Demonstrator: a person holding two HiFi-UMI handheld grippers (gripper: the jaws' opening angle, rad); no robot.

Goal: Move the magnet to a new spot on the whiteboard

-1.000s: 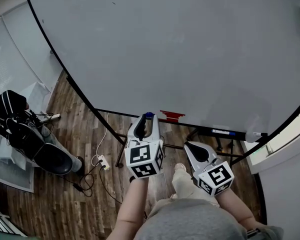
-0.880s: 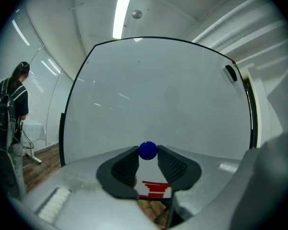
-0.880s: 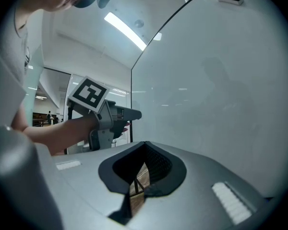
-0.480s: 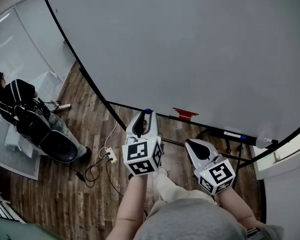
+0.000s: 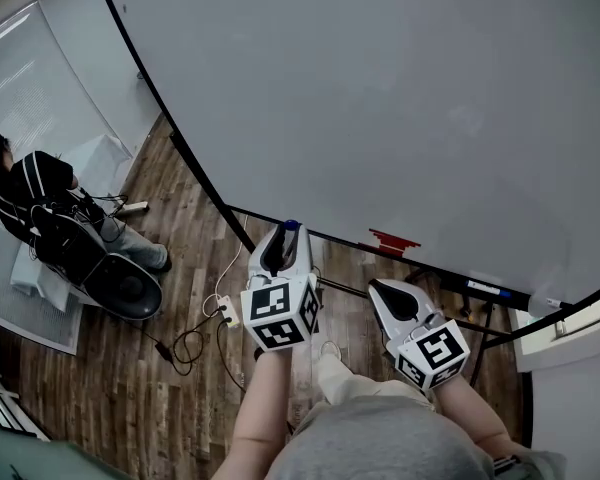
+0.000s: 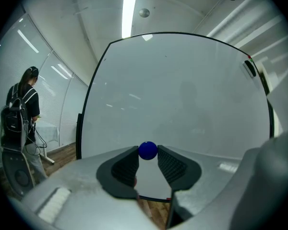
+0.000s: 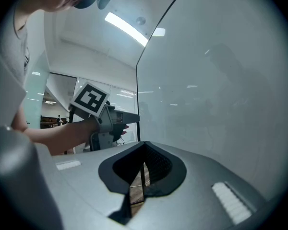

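Left gripper [image 5: 285, 238] clamped on the blue magnet [image 6: 148, 150] at its jaw tips, lower centre of head view by the whiteboard [image 5: 380, 98] bottom edge; right gripper [image 5: 378, 288] jaws together, empty.

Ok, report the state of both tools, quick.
Left tool: closed on the blue magnet.
Right tool: closed, holding nothing.
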